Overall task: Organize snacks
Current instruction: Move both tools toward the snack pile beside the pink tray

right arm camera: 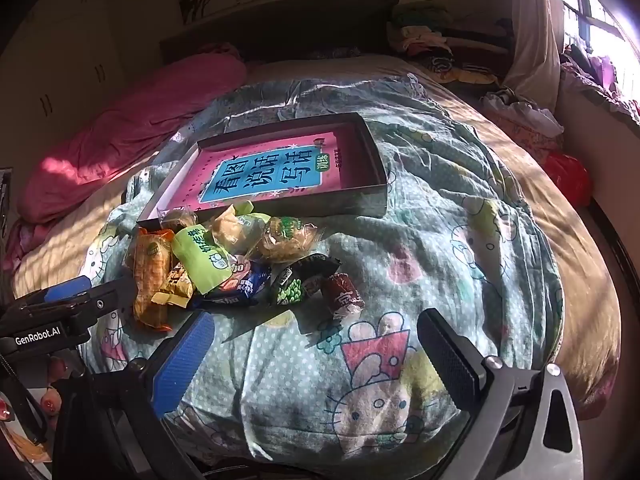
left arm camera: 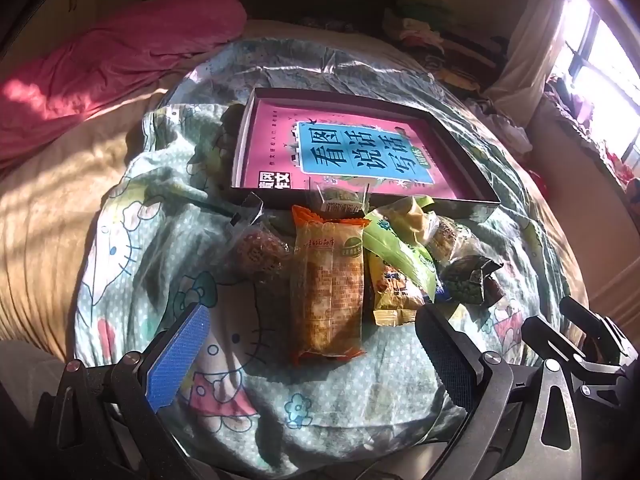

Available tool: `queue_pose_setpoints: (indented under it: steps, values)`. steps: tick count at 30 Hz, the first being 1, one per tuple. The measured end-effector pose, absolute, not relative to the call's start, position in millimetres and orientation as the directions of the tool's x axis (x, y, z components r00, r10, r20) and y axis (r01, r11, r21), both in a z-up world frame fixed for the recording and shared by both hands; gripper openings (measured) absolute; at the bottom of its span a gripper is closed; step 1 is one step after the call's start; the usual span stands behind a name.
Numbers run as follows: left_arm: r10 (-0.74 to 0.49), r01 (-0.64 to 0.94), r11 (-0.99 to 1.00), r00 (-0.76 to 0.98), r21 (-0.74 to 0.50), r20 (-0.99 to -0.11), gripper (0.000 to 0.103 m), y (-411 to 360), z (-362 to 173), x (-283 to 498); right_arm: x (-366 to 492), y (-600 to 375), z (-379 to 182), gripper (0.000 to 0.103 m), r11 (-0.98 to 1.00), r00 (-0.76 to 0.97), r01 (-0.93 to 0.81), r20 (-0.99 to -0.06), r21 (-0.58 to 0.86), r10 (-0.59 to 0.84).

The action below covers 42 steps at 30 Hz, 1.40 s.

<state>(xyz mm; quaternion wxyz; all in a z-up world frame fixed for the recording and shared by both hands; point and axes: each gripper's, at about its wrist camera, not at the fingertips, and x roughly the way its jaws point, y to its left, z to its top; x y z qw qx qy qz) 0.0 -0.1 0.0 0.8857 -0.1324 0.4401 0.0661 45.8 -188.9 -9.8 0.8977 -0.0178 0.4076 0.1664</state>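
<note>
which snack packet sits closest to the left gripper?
The long orange packet, lying lengthwise straight ahead between the open left gripper's fingers; the yellow packet and the others sit farther right.

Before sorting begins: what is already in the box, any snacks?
None: the box holds only a pink book; the snacks lie outside on the quilt.

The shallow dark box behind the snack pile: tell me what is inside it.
Inside the box lies a pink book with a blue title panel, flat on the bottom. No snacks are in it. Anything under the book is covered.
</note>
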Motion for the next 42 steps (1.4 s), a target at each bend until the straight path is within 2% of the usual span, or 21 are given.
queue_pose_setpoints:
  steps: [28, 39, 42]
  values:
    - [-0.019, -0.227, 0.957, 0.578, -0.183, -0.816, 0.102, -3.0, -6.0, 1.4, 46.8, -191.1, -15.8, 0.103, 0.944, 0.607, -0.313, -0.741, 0.108, 0.286]
    - [-0.056, -0.275, 0.927, 0.567, -0.253, -0.822, 0.102, 26.4, -12.3, -2.1, 51.1, -197.5, -19.1, 0.103, 0.945, 0.602, -0.305, -0.744, 0.121, 0.290]
    - [-0.064, -0.274, 0.926, 0.564, -0.259, -0.824, 0.096, 27.9, -14.2, -2.4, 52.6, -199.8, -20.4, 0.103, 0.945, 0.600, -0.301, -0.745, 0.127, 0.291]
